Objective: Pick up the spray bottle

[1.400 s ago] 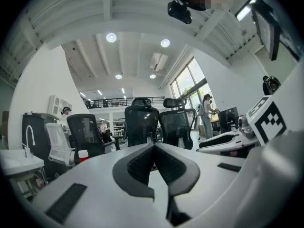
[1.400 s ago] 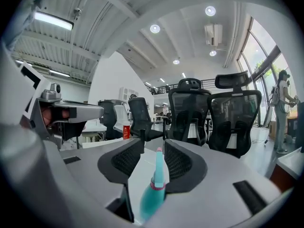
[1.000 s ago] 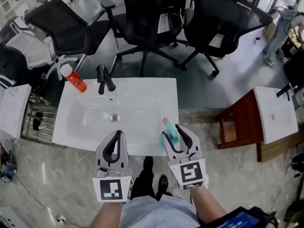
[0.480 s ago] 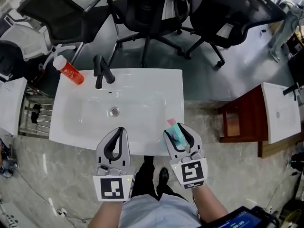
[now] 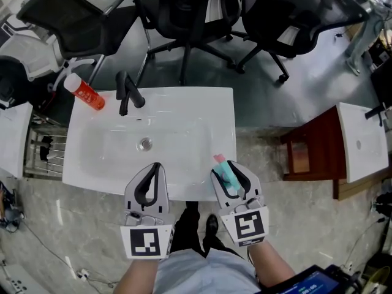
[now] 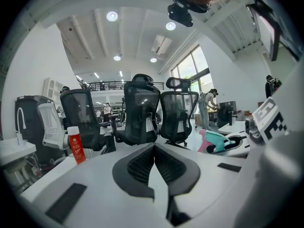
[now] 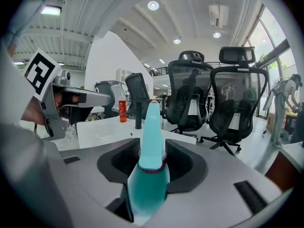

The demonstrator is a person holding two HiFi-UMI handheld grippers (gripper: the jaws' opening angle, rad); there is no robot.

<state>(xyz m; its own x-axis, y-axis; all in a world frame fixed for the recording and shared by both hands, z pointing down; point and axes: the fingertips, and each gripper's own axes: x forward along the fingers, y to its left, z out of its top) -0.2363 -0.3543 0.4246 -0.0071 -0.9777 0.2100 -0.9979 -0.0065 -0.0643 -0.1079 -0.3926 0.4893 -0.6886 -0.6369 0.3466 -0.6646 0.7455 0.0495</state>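
Note:
The teal spray bottle (image 5: 228, 175) with a pink trigger lies on the front right rim of the white sink (image 5: 202, 106). My right gripper (image 5: 225, 168) straddles it, and its jaws are closing with the bottle between them. In the right gripper view the bottle (image 7: 151, 127) fills the gap of the right gripper (image 7: 152, 145), with a sliver of room still beside it. My left gripper (image 5: 154, 166) hovers over the sink's front edge, shut and empty. The left gripper view has the left gripper (image 6: 154, 148) with tips together and the bottle (image 6: 216, 141) off to the right.
A red bottle with a white cap (image 5: 86, 94) stands at the sink's back left corner, beside a black faucet (image 5: 125, 92). Black office chairs (image 5: 190, 17) stand behind the sink. A brown stool (image 5: 309, 158) and another white basin (image 5: 361, 143) sit to the right.
Both grippers have sunk a little toward the sink's front edge. The right jaws have drawn in slightly round the spray bottle.

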